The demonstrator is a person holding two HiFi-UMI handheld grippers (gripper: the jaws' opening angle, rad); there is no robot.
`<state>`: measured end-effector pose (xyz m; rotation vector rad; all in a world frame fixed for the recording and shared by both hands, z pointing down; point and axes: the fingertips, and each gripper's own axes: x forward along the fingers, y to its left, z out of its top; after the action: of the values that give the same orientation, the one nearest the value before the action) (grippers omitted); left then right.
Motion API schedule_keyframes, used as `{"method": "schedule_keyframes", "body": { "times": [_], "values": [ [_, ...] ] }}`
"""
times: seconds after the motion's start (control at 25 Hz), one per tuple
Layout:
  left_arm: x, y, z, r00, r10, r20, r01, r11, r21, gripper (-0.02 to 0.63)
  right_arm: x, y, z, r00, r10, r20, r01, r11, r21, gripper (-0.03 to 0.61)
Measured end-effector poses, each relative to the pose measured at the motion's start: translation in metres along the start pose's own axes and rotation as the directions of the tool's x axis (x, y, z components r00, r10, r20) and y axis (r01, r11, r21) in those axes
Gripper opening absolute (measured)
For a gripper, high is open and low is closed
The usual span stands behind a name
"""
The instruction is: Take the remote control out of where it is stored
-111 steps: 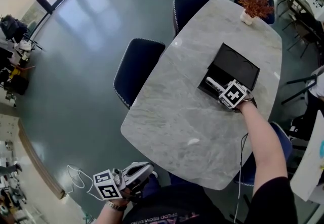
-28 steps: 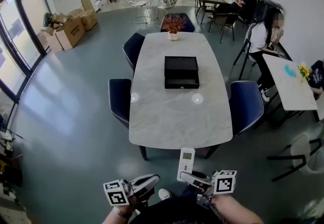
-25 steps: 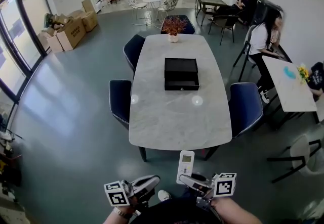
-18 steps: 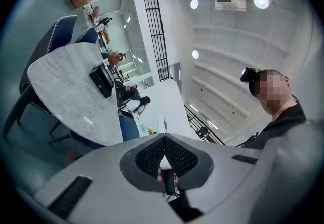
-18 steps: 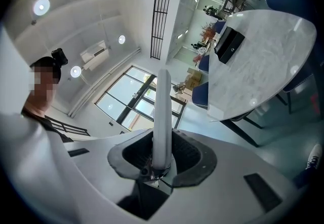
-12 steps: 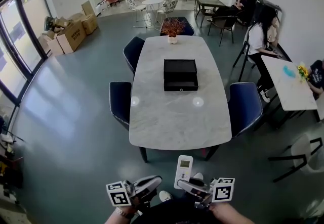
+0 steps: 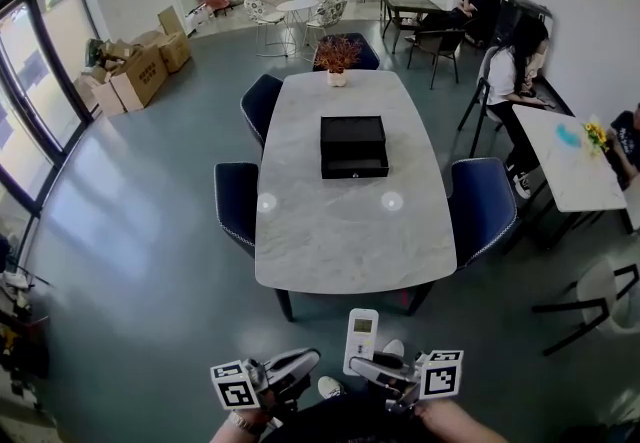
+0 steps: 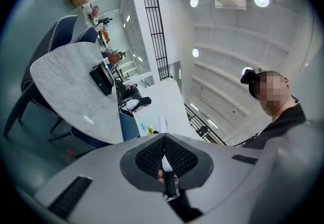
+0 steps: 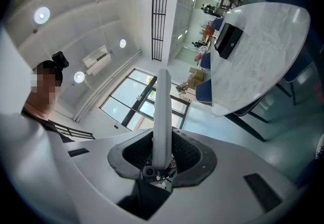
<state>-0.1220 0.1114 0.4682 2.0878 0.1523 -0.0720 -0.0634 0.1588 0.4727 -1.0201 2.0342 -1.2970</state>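
The white remote control [image 7: 361, 336] with a small screen sticks out forward from my right gripper [image 7: 376, 367], which is shut on its lower end. This is low in the head view, well short of the table. In the right gripper view the remote [image 9: 162, 117] runs edge-on between the pads. The black storage box [image 7: 353, 146] lies on the marble table [image 7: 350, 236], drawer front facing me. My left gripper [image 7: 308, 359] hovers beside the right one with its jaws together and nothing in them; its pads [image 8: 152, 154] meet in the left gripper view.
Dark blue chairs [image 7: 236, 202] [image 7: 482, 206] stand around the table, and a potted plant [image 7: 337, 56] sits at its far end. People sit at tables on the right [image 7: 515, 81]. Cardboard boxes [image 7: 135, 66] are stacked at the far left.
Some seconds ago my right gripper was at the box on the table; now it holds the remote away from the table. Over the last second both grippers stayed nearly still.
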Motion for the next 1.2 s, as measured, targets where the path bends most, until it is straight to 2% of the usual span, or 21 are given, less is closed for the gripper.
{"method": "schedule_keyframes", "body": {
  "times": [0.16,0.4,0.56,0.76,1.2],
  "values": [
    [0.001,-0.004,-0.006,1.0,-0.005,-0.008,0.005,1.0,-0.011,0.006,-0.003,0.003,-0.005,0.999,0.034,0.026,-0.035,0.997,0.067,0.113],
    [0.001,-0.008,-0.009,1.0,-0.011,-0.009,0.011,1.0,-0.008,0.006,-0.005,0.005,-0.005,1.0,0.017,0.003,-0.017,1.0,0.009,0.114],
    [-0.001,-0.011,-0.011,1.0,-0.008,-0.003,0.008,1.0,-0.004,0.006,-0.005,0.01,-0.012,0.998,0.059,0.021,-0.06,0.996,0.072,0.113],
    [-0.009,-0.011,-0.003,0.999,0.005,0.034,-0.005,1.0,0.009,0.006,-0.005,0.011,-0.013,0.999,0.035,-0.013,-0.035,0.999,0.008,0.114],
    [-0.01,-0.012,-0.007,1.0,0.001,0.027,0.0,1.0,-0.002,0.006,-0.001,0.013,-0.02,0.998,0.058,-0.012,-0.058,0.997,0.055,0.112]
  ]
}}
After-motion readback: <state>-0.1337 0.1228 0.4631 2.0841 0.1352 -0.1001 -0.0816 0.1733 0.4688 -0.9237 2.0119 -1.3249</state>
